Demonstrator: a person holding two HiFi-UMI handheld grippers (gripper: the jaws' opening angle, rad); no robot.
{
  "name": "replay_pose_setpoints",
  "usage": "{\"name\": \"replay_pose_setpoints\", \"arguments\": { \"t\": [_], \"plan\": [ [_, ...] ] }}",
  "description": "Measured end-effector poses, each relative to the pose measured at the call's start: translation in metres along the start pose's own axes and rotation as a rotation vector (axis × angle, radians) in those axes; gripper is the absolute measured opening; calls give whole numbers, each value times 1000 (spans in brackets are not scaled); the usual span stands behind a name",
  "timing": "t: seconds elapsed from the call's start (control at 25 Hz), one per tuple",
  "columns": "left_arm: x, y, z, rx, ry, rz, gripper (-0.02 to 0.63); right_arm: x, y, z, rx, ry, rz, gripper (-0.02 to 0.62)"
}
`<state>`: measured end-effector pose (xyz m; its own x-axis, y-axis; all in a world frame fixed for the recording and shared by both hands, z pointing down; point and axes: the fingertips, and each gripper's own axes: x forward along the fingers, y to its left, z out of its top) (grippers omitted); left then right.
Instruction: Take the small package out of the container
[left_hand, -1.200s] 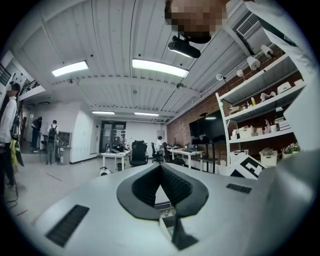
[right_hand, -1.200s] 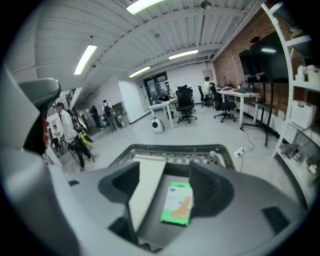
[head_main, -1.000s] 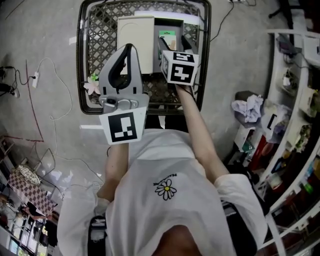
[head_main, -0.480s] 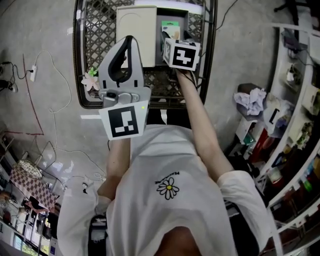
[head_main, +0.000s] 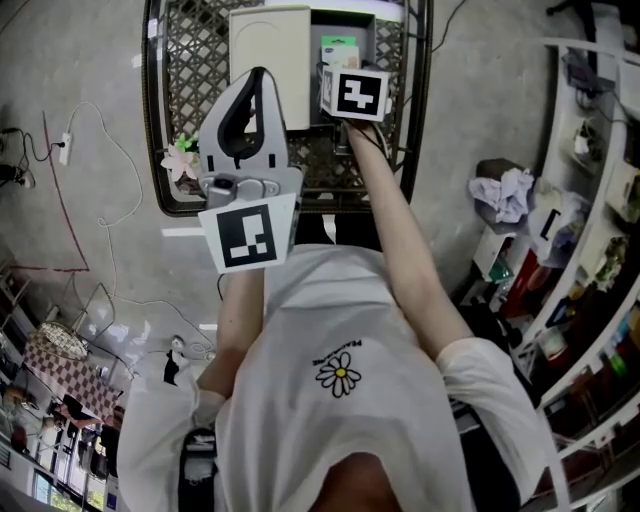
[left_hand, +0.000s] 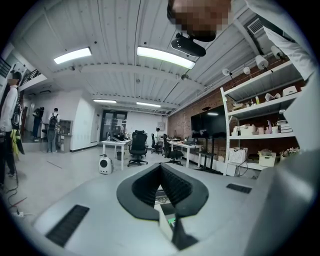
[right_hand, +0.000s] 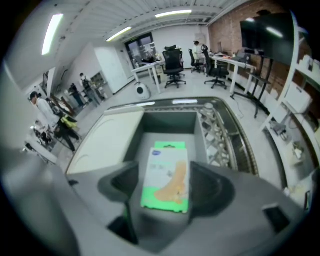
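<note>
Forward over the container my right claw has pushed, pinching the small package; my left claw stays pressed together.

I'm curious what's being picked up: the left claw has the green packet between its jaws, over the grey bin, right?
Not the left. The right claw has the green packet between its jaws, over the grey bin; the right gripper view shows it.
</note>
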<state>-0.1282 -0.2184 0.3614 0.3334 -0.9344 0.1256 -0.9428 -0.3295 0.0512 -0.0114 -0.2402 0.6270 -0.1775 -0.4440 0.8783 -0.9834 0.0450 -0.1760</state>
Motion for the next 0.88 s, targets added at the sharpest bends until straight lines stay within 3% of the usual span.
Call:
{"name": "replay_pose_setpoints", "arguments": {
  "t": [0.36, 0.48, 0.6, 0.88],
  "plan": [
    [-4, 3, 0, -2, -3, 4, 23, 16, 13, -11, 40, 92, 16, 310],
    [-4, 6, -1, -7, -4, 10, 23, 15, 5, -6, -11, 83, 0, 308],
    [-2, 8, -6, -17, 3, 11, 23, 16, 12, -8, -42, 102, 38, 308],
    [0, 2, -11, -23, 7, -7, 23, 20, 12, -25, -115, 280, -8, 308]
  ]
}}
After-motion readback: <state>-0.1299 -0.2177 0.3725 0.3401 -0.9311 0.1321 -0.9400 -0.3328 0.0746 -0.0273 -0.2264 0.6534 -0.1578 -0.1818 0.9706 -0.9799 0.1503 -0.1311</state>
